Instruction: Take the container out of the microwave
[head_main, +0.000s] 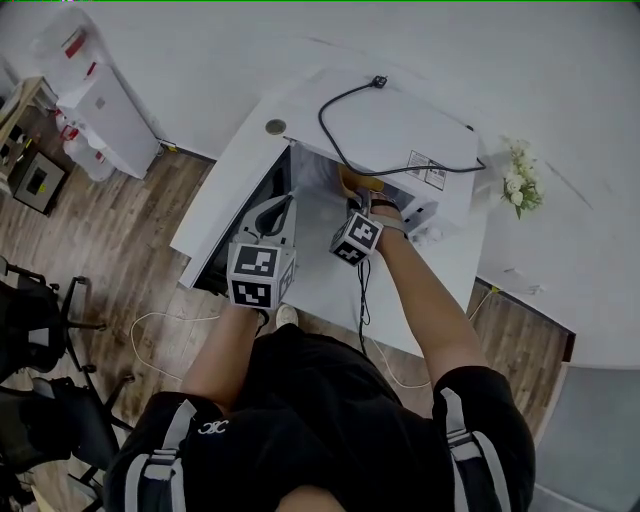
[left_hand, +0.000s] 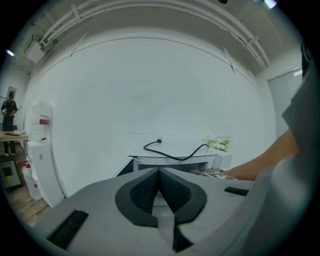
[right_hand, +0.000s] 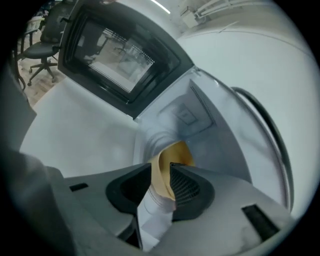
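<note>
Now the right gripper (right_hand: 161, 168), fingers (right_hand: 186, 188) apart, straddles the container (right_hand: 178, 152) at its rim just inside the microwave (right_hand: 200, 115) (left gripper (left_hand: 159, 173), fingers together, hangs back).

The left gripper (left_hand: 159, 172) points nearly level — fingers (left_hand: 145, 191) together. The right gripper (right_hand: 161, 175) tilts downward, arm outstretched, fingers apart.

Two handheld grippers: the left gripper (head_main: 284, 206) with fingers pressed together, the right gripper (right_hand: 159, 168) with fingers apart. One tan container (right_hand: 176, 153) sits between the right fingers. One microwave (head_main: 400, 130) stands just beyond both sets of fingertips, with one black cord (head_main: 335, 140) on top. Well away from the fingers — one bunch of white flowers (head_main: 520, 185), one water dispenser (head_main: 105, 115), two dark chairs (head_main: 35, 315).
</note>
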